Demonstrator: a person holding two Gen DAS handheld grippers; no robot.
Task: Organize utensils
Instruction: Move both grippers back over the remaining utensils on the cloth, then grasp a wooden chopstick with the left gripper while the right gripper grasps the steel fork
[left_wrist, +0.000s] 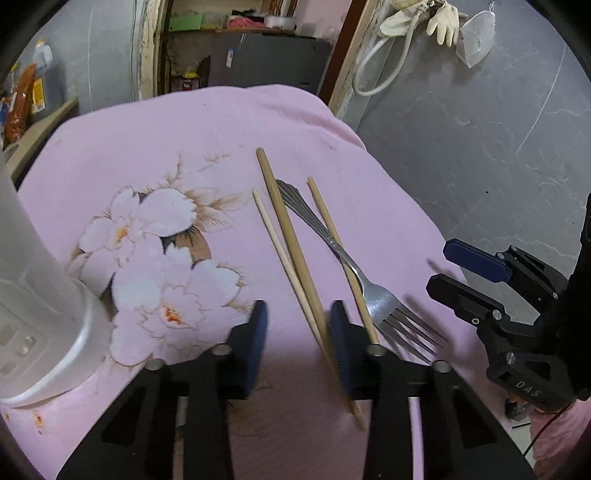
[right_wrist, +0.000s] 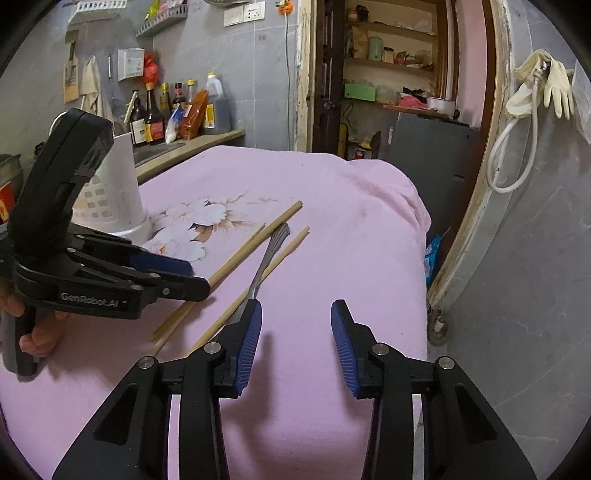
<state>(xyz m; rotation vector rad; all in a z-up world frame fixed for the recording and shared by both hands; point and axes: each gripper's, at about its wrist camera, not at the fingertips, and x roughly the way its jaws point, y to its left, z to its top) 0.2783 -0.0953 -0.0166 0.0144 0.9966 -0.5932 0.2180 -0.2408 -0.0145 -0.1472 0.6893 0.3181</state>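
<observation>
You had three chopsticks and one fork (left_wrist: 364, 284) lying together on the pink flowered cloth (left_wrist: 155, 147) over the tabletop, right of the printed blossoms. The thick chopstick (left_wrist: 284, 229) was tan wood, the thin one (left_wrist: 273, 236) paler, and the two crossed near your left gripper (left_wrist: 297, 325). The third chopstick (left_wrist: 332, 236) lay across the fork's handle. The fork was plain metal with a ribbed, fan-shaped handle end and four tines pointing toward you.

Your left jaws stood partly apart, with the crossed chopsticks running between them close against the right pad; whether the pads pressed on them could not be told. In the right wrist view your right gripper (right_wrist: 295, 339) held nothing, its jaws partly apart over bare cloth, the left pad over the fork's tine end.

One white slotted holder (right_wrist: 118, 192) stood at the cloth's left edge, apart from the utensils.
</observation>
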